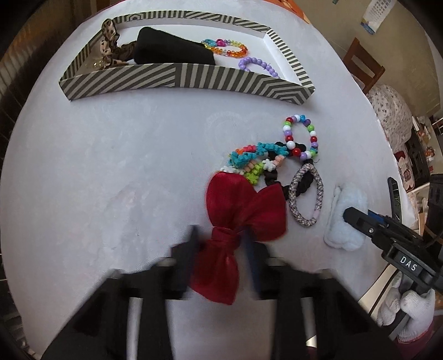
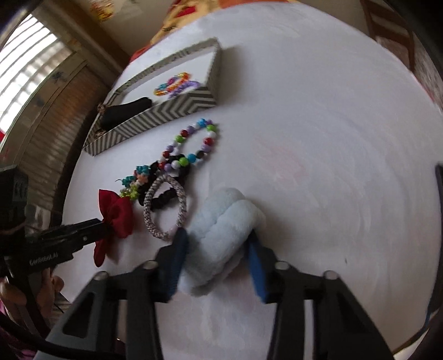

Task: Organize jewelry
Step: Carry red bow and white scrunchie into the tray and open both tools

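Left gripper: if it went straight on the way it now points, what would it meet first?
The left gripper already straddles the red bow at its knot. Straight on, it would likely meet the tangle of colourful hair ties next, well before the striped box; depth is uncertain.

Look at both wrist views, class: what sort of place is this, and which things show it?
Most likely a room in a home, perhaps a dining or living area. A wooden chair stands past the white-covered table, a calendar hangs on the wall, and a window with blinds lets in daylight.
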`<state>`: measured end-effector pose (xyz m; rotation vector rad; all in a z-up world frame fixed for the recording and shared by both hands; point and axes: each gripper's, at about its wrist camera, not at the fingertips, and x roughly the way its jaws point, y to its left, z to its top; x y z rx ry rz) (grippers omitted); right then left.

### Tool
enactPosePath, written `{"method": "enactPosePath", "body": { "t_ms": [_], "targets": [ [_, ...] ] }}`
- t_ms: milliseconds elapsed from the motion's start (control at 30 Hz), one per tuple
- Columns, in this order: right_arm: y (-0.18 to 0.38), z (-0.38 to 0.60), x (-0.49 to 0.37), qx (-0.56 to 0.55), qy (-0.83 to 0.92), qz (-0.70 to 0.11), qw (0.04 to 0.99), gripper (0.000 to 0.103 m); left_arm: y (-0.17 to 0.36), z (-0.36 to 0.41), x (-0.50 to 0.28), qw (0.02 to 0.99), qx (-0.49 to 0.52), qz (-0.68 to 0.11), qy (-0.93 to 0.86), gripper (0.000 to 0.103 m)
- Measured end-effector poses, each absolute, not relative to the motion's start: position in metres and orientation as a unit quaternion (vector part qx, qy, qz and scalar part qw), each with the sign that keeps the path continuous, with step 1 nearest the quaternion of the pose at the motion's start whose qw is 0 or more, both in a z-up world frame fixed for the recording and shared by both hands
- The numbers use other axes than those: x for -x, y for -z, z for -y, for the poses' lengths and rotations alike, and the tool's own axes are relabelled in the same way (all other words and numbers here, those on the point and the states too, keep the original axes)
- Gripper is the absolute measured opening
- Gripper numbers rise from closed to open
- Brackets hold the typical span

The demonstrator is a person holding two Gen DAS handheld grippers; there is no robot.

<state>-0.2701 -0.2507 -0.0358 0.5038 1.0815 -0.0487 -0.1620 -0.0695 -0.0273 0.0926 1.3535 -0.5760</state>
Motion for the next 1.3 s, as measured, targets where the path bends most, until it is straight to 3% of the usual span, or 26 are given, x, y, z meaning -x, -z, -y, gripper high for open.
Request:
{"method": "enactPosePath", "body": {
  "t_ms": [133, 667, 1000, 1300],
  "targets": [
    [0.019, 0.252, 0.267, -0.225, 0.01, -0.5, 0.836, 0.028, 0.018, 0.065, 0.158, 0.746, -0.036, -0.61, 0.264, 0.0],
    [-0.067, 0.271, 0.196, -0.186, -0.034, -0.436, 0.88, 0.028, -0.063, 0.059, 0.094, 0.805, 0.004, -0.541, 0.242, 0.0],
    [-0.079, 0.279, 0.109, -0.144, -0.045, -0.441, 0.884, 0.028, -0.075, 0.074, 0.021, 0.829, 0.002, -0.523, 0.199, 0.0],
    [-0.053, 0.302, 0.025, -0.13, -0.056, -0.472, 0.87, 0.029, -0.058, 0.092, -0.048, 0.833, -0.002, -0.531, 0.154, 0.0]
  ]
}}
